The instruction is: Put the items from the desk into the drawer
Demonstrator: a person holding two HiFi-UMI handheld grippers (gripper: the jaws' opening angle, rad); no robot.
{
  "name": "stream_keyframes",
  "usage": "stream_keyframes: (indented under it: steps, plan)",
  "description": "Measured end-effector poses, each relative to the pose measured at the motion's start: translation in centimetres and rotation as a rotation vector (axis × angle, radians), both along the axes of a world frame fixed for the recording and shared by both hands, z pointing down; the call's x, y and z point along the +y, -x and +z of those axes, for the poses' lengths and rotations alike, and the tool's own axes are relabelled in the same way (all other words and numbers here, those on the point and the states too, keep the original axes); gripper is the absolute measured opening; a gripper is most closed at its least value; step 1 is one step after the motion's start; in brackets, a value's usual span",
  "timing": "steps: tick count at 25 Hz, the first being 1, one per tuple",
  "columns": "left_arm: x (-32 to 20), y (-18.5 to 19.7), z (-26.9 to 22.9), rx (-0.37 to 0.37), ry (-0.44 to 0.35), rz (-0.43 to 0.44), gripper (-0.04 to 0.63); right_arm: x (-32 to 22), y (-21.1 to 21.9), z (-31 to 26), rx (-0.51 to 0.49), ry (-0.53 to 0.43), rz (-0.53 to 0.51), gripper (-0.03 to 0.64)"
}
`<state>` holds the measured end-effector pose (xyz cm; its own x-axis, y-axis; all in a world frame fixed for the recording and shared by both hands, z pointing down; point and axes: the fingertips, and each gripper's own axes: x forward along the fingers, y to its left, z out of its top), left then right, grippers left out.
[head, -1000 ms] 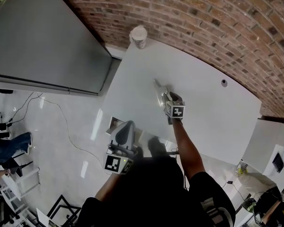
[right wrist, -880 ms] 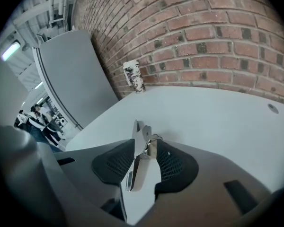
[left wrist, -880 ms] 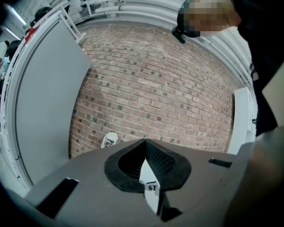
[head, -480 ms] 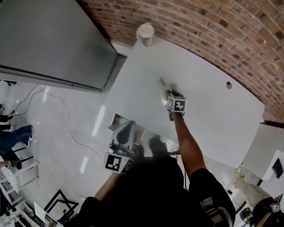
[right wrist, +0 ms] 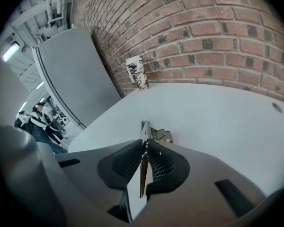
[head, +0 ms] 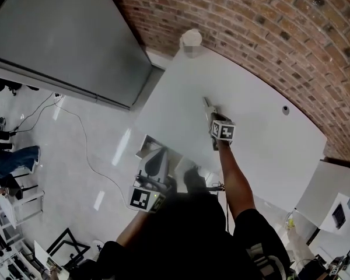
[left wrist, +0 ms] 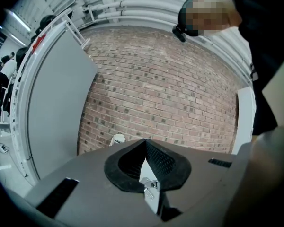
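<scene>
Metal tool (right wrist: 157, 134), perhaps pliers, one, cup (right wrist: 137, 73), one

The right arm (head: 233, 177) reaches forward with the right gripper (right wrist: 144, 149) tilted downward. Its jaws have just been closing and pinch a thin metal tool (right wrist: 159, 135), which sticks out past their tips. The left arm (head: 128, 233) is bent close to the body. The left gripper (left wrist: 145, 143) is roughly level, its jaws together with tips touching.
</scene>
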<state>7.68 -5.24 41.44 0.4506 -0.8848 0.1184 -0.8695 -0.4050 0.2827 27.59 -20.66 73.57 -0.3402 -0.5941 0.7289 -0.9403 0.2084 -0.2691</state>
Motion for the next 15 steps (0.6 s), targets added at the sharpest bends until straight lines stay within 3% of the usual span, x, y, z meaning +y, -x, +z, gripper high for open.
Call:
stream_keyframes:
  steps: [8,15]
  plan:
    - [2.1,3.7,-0.2,0.014,-0.006,-0.059,0.005,2.8,2.0,-2.6,0.068,-0.04,-0.097,0.032]
    - [4.9,9.5,0.0,0.037,-0.029,-0.153,0.005,8.4,7.4,-4.9,0.081,-0.074,-0.25,0.032]
